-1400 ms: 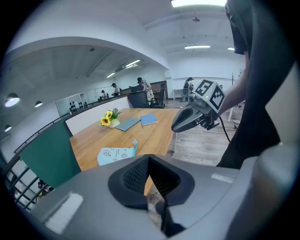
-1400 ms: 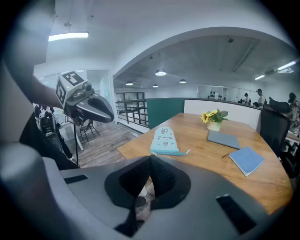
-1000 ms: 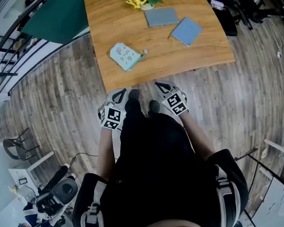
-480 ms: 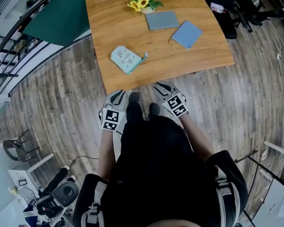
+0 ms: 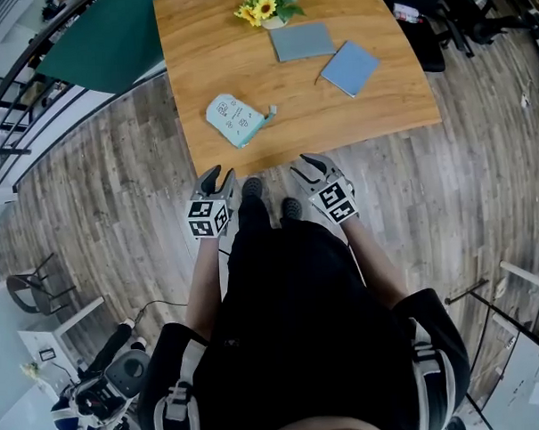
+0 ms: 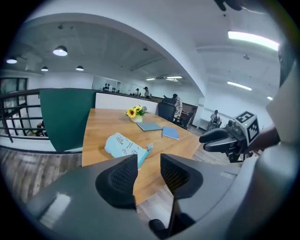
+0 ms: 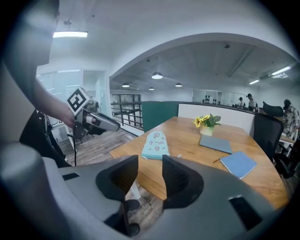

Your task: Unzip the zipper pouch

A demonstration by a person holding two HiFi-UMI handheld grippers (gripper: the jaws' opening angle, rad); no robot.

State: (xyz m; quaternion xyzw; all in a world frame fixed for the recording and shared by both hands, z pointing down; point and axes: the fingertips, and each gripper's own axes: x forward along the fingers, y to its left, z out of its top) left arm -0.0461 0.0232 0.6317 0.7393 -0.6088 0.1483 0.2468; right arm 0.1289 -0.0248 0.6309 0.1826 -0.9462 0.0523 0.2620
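The pouch (image 5: 236, 119) is seen lying flat on the desk (image 5: 211, 56), close to its near left corner and set at a slant to the near edge. It is pale teal, rounded at the far end, and printed with small dark drawings on its upper face. A darker teal strip is seen along the side turned to the near edge, and a small pale tab sticks out at the end nearest the middle of the desk. Whether the zip is closed cannot be told from these views.

The left gripper (image 5: 216, 179) and the right gripper (image 5: 315, 166) are both held off the desk, just short of its near edge and over the wooden floor, one on each side of the person's shoes. The jaws of each are spread and are opening, and nothing is held between them. The pouch is touched by neither.

Towards the far edge, flowers (image 5: 262, 5) are set, with a grey book (image 5: 303, 41) just beside them and a blue book (image 5: 350, 68) nearer the right edge, well apart from the pouch.
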